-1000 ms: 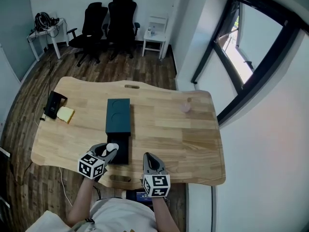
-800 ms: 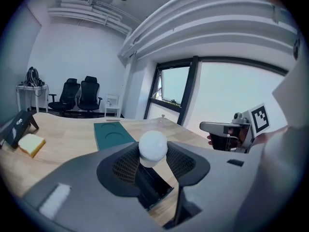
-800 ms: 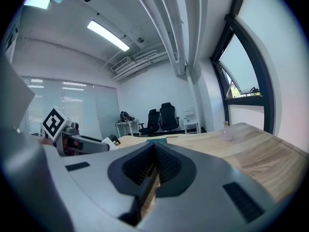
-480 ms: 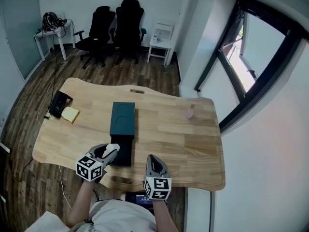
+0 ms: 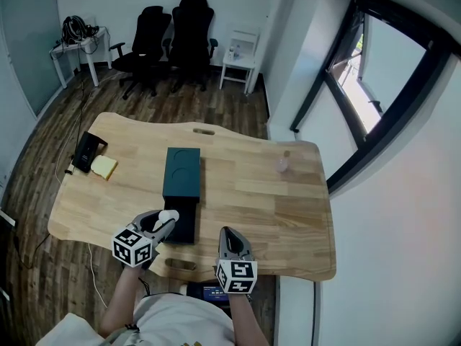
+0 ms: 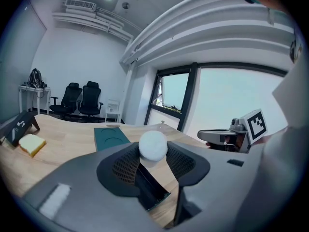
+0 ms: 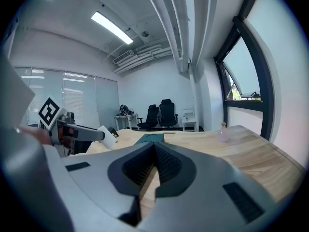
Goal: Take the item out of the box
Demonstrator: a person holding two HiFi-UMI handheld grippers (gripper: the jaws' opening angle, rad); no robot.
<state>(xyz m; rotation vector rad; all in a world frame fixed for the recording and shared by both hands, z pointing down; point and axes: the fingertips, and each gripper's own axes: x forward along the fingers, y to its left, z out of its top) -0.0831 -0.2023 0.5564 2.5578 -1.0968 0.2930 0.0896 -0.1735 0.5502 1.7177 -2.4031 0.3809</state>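
Bright, even light from the window (image 5: 382,56) and ceiling strip light (image 7: 112,28), soft shadows; gripper views bulge fisheye, corners black, the left gripper (image 6: 153,153) soft up close.

Office — swivel chairs (image 5: 193,36), wooden desk (image 5: 248,202)

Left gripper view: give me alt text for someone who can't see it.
The left gripper holds a white round item between its fingers, above an open dark green box on a wooden table. Office chairs stand by the far wall.
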